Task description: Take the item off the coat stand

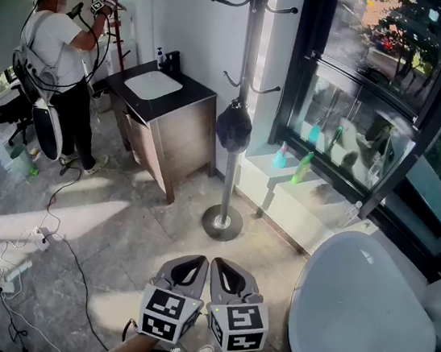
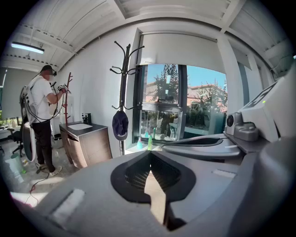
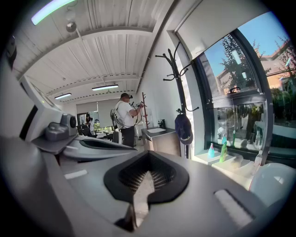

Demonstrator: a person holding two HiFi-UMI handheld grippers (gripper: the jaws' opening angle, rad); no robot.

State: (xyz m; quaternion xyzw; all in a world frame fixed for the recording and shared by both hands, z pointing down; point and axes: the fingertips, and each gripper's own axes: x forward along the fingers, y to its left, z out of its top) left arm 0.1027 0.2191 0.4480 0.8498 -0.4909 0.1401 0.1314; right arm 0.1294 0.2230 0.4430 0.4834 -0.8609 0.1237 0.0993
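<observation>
Risks: the cap (image 1: 233, 126) hangs low on the coat stand (image 1: 250, 45), against the pole, and how it's hooked on isn't visible. Pull it sideways or down instead of up and off and it'll likely snag. The stand is a thin pole on a small round base (image 1: 222, 223), so it could rock or tip. The fabric is soft, so a shallow pinch may slip. Bottles (image 1: 302, 167) on the window ledge (image 1: 319, 200) just right of the stand could get clipped on a wide approach.

Left tongs (image 1: 189, 266) and right tongs (image 1: 233, 272) are both closed tip to tip. Nothing is between them and they touch nothing, side by side well short of the stand. One has to open before it reaches the cap.
</observation>
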